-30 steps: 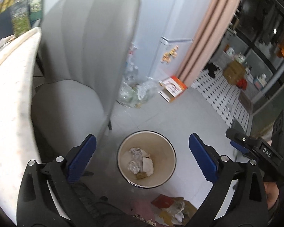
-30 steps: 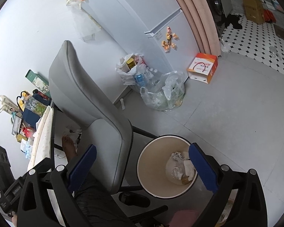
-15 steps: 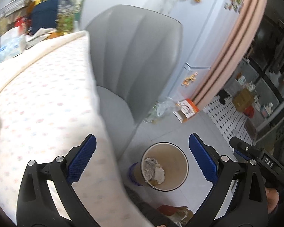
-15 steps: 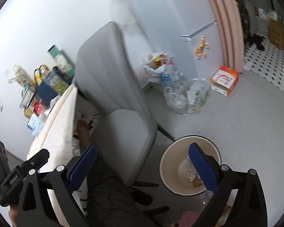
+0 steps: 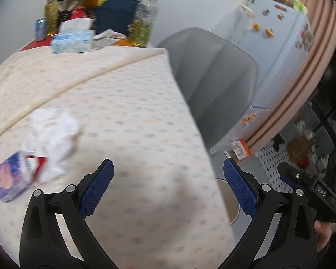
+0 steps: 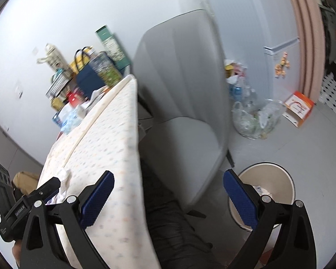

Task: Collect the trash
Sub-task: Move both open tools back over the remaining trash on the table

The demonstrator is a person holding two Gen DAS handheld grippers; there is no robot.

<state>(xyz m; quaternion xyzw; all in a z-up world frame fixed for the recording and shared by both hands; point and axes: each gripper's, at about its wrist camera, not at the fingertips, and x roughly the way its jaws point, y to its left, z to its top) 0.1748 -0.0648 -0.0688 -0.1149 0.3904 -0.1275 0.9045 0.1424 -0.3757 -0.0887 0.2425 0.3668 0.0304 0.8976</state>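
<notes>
A crumpled white tissue (image 5: 54, 135) lies on the dotted tablecloth (image 5: 127, 121), with a small purple and red packet (image 5: 12, 176) beside it at the left. My left gripper (image 5: 168, 185) is open and empty above the cloth, to the right of them. My right gripper (image 6: 168, 198) is open and empty, over the table edge. The cream trash bin (image 6: 280, 179) stands on the floor at the right, with crumpled waste (image 6: 261, 190) inside. The tissue also shows in the right wrist view (image 6: 63, 177), partly hidden by the left gripper's body.
A grey chair (image 6: 186, 94) stands between table and bin. Bags, bottles and a tissue box (image 5: 72, 40) crowd the table's far end. Plastic bags of bottles (image 6: 253, 116) and an orange box (image 6: 299, 107) sit on the floor by the white fridge (image 5: 280, 51).
Both grippers have swung up and left from above the bin to the table. The tissue and packet have come into the left wrist view. Both stay open.
</notes>
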